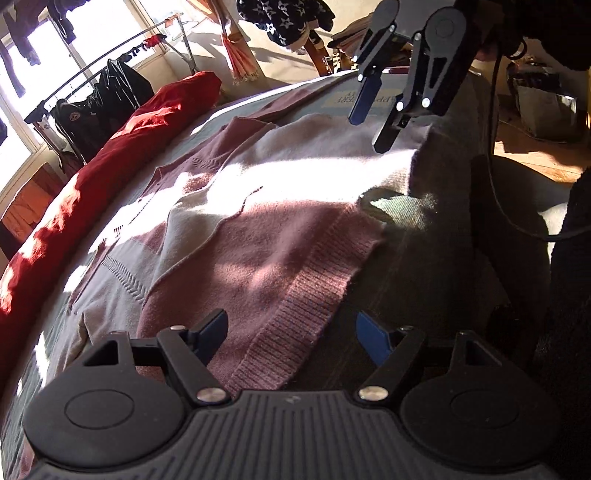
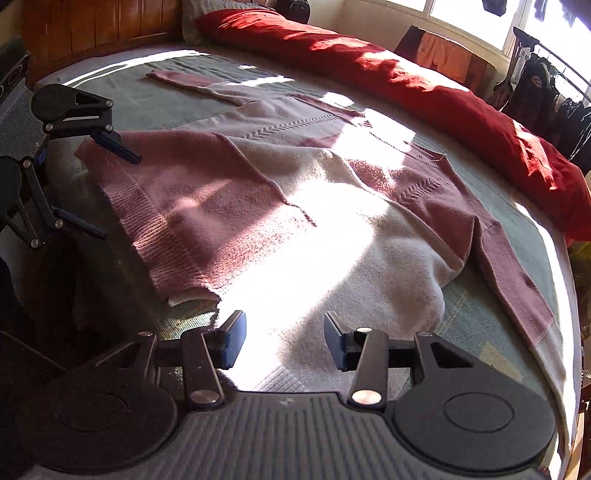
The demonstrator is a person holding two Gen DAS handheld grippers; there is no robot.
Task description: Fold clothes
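Note:
A pink and cream knitted sweater (image 1: 258,229) lies spread flat on the grey-green bed cover (image 2: 177,103), one sleeve (image 2: 517,280) stretched toward the bed's edge. My left gripper (image 1: 291,338) is open just above the ribbed pink hem (image 1: 295,325), its blue pads apart and not pressing the cloth. The right wrist view shows the left gripper (image 2: 120,195) at the left, over the hem corner. My right gripper (image 2: 284,341) hovers open over the cream part of the sweater (image 2: 332,280), nothing between its pads. In the left wrist view the right gripper (image 1: 373,122) hangs above the sweater's far side.
A red duvet (image 2: 424,81) is bunched along the far side of the bed. A clothes rack (image 1: 110,85) with dark garments stands by the bright window. A wooden headboard (image 2: 99,22) is at the back. The bed's near edge drops to a wooden floor (image 1: 535,162).

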